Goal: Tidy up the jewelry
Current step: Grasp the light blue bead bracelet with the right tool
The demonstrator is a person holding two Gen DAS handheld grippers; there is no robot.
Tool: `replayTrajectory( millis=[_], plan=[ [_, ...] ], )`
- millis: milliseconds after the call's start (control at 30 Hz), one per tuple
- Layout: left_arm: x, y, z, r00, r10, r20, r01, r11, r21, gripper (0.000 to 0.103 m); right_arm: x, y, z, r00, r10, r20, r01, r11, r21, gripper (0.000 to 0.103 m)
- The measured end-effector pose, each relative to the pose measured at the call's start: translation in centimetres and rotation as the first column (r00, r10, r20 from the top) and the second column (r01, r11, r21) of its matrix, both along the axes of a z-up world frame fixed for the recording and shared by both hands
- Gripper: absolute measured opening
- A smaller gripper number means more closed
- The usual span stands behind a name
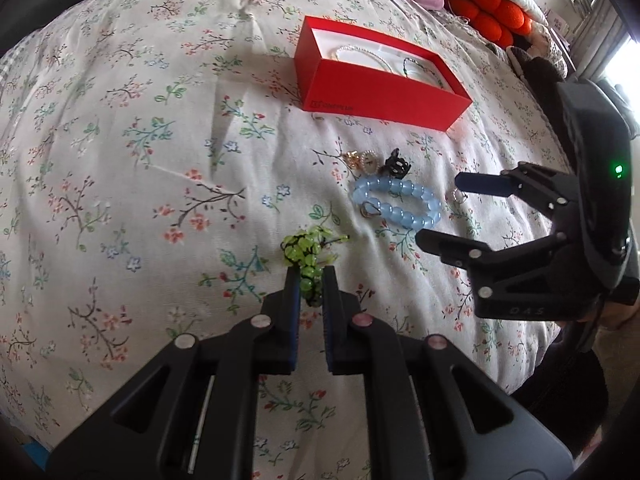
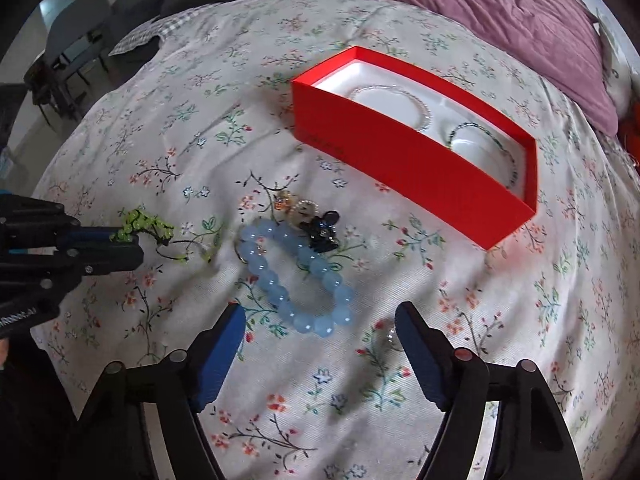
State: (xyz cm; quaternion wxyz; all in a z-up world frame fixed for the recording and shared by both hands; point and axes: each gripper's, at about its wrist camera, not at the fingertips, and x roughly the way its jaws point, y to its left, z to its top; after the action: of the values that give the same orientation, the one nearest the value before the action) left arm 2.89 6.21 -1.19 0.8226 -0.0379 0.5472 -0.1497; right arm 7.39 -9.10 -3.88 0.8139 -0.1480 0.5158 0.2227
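Floral bedspread (image 1: 120, 140) below: left gripper (image 1: 311, 280) pinches the green bracelet (image 1: 306, 250); right gripper (image 2: 320, 320), empty, gapes near the blue bracelet (image 2: 288, 276).

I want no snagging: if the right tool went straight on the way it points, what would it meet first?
Probably the blue bead bracelet, lying between and just beyond the open right tool; depth is unclear, so perhaps the bedspread first.

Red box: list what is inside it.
The red box has a white insert holding a clear beaded bracelet at one end and a dark green beaded bracelet at the other. Its near wall hides part of both.
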Motion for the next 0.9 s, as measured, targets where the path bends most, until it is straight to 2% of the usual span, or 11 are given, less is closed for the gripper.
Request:
replayTrajectory(
  millis=[233, 400, 567, 667, 733, 800, 900],
  plan=[
    [-0.2, 1.1, 0.5, 1.0, 0.016, 0.005, -0.016, 0.999, -0.028, 0.011, 0.3, 1.6, -0.9, 0.999, 0.048, 0.002, -0.048, 0.999, -0.011, 0.071],
    [-0.1, 1.3, 0.0, 1.0, 0.023, -0.011, -0.023, 1.0, -0.02, 0.011, 1.0, 2.2, -2.1, 0.999, 0.044, -0.017, -0.045, 0.999, -0.018, 0.07],
    [0.1, 2.1, -0.6, 0.998, 0.033, -0.061, -0.04, 0.993, -0.114, 0.011, 1.3, 2.1, -2.2, 0.999, 0.045, -0.007, -0.045, 0.999, -0.013, 0.058],
    [0.5, 2.9, -0.8, 0.994, 0.063, -0.089, -0.077, 0.984, -0.158, 0.011, 1.2, 2.3, -2.1, 0.999, 0.052, -0.008, -0.052, 0.999, -0.012, 0.045],
    [0.6, 3.3, -0.8, 0.992, 0.078, -0.097, -0.094, 0.98, -0.175, 0.011, 0.8, 2.1, -1.9, 0.998, 0.064, -0.01, -0.064, 0.998, -0.012, 0.032],
    [0.7, 3.5, -0.8, 0.991, 0.084, -0.106, -0.104, 0.975, -0.198, 0.011, 0.6, 2.0, -1.8, 0.997, 0.076, -0.009, -0.076, 0.997, -0.014, 0.025],
    [0.7, 3.8, -0.6, 0.989, 0.094, -0.115, -0.118, 0.967, -0.225, 0.011, 0.4, 2.0, -1.8, 0.996, 0.083, -0.012, -0.083, 0.996, -0.019, 0.023]
  ],
)
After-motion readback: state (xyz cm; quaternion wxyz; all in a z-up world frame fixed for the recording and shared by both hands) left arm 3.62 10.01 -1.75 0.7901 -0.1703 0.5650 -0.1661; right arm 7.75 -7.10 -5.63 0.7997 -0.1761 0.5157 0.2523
